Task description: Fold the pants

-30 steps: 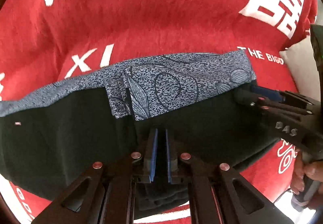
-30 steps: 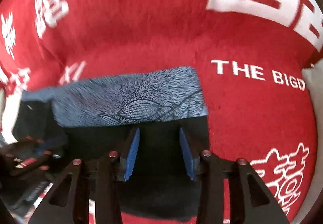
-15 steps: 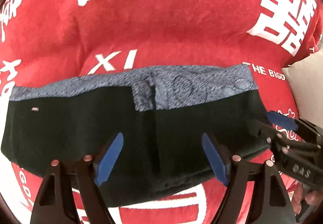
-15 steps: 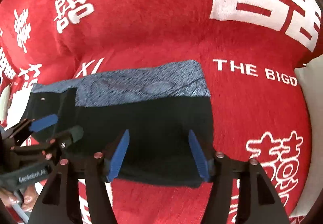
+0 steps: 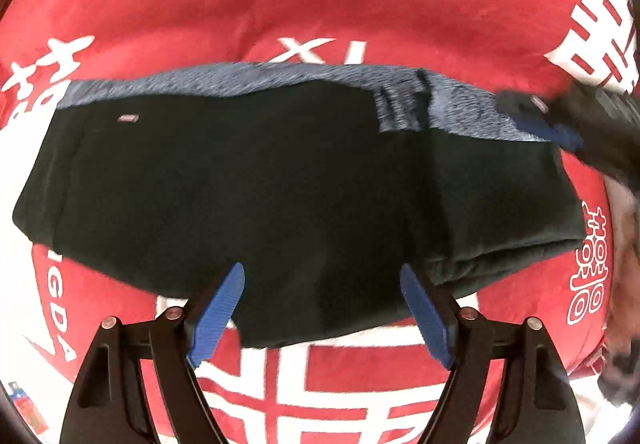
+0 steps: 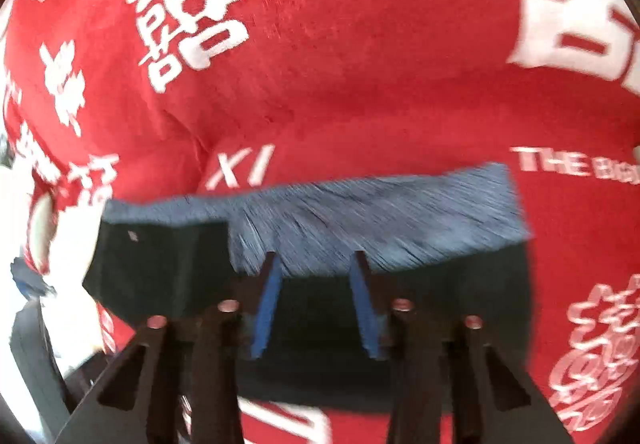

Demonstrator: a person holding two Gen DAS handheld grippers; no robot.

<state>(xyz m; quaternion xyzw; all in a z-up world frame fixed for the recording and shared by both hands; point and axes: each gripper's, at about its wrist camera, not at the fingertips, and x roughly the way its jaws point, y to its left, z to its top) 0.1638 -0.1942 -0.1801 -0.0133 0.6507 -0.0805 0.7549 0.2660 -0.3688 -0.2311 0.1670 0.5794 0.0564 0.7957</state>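
The pants (image 5: 280, 188) lie folded into a wide black band on the red blanket, with a blue-grey patterned strip (image 5: 248, 78) along the far edge. My left gripper (image 5: 324, 308) is open and empty, its blue pads straddling the near hem. My right gripper (image 6: 316, 304) is open over the pants' black part (image 6: 320, 356), close to the patterned strip (image 6: 380, 220); it holds nothing. In the left wrist view the right gripper (image 5: 560, 132) shows blurred at the right end of the pants.
The red blanket (image 5: 320, 4) with white characters and lettering (image 6: 188, 28) covers the surface under the pants. A white area (image 6: 24, 244) and a dark object (image 6: 32, 356) sit past its left edge in the right wrist view.
My left gripper let go of the pants, opened wide and drew back. My right gripper stayed open and moved forward and down onto the pants near the patterned strip.
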